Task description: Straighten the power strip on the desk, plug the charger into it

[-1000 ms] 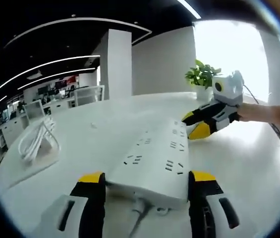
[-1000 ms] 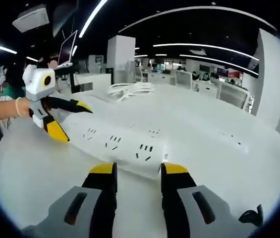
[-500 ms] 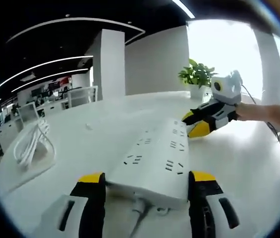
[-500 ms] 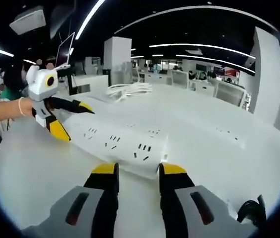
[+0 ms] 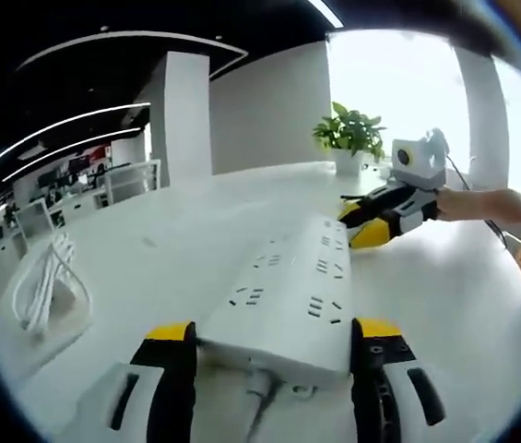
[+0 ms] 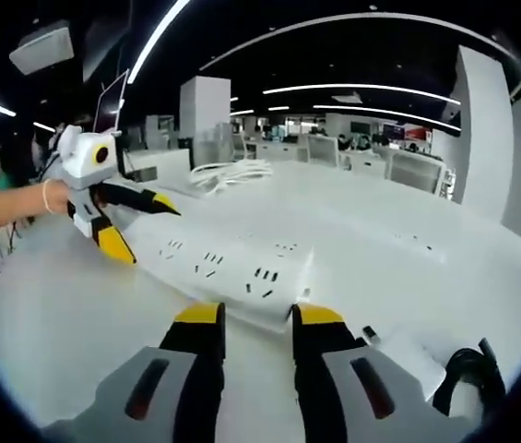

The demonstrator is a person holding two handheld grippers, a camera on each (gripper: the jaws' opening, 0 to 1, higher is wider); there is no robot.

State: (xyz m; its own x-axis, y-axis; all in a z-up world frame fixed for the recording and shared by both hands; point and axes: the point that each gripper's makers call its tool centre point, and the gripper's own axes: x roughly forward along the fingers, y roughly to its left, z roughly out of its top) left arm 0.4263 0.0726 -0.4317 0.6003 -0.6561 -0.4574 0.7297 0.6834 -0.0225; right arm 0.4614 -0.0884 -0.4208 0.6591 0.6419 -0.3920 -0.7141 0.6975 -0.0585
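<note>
A long white power strip lies on the white desk, its cord leaving the near end. My left gripper has its yellow-tipped jaws on both sides of that near end, shut on it. In the right gripper view the same strip runs leftward to the left gripper. My right gripper holds its jaws a little apart, tips at the strip's near edge. It also shows as the right gripper at the strip's far corner. A black charger with cable lies at the lower right.
A coil of white cable rests on the desk, seen as the cable coil beyond the strip. A potted plant stands at the desk's far edge. A person's hand and forearm hold the grippers. Office desks stand behind.
Both views have swung a little, bringing the black charger further into sight. The strip stays between the left jaws. The right jaws' gap has narrowed slightly.
</note>
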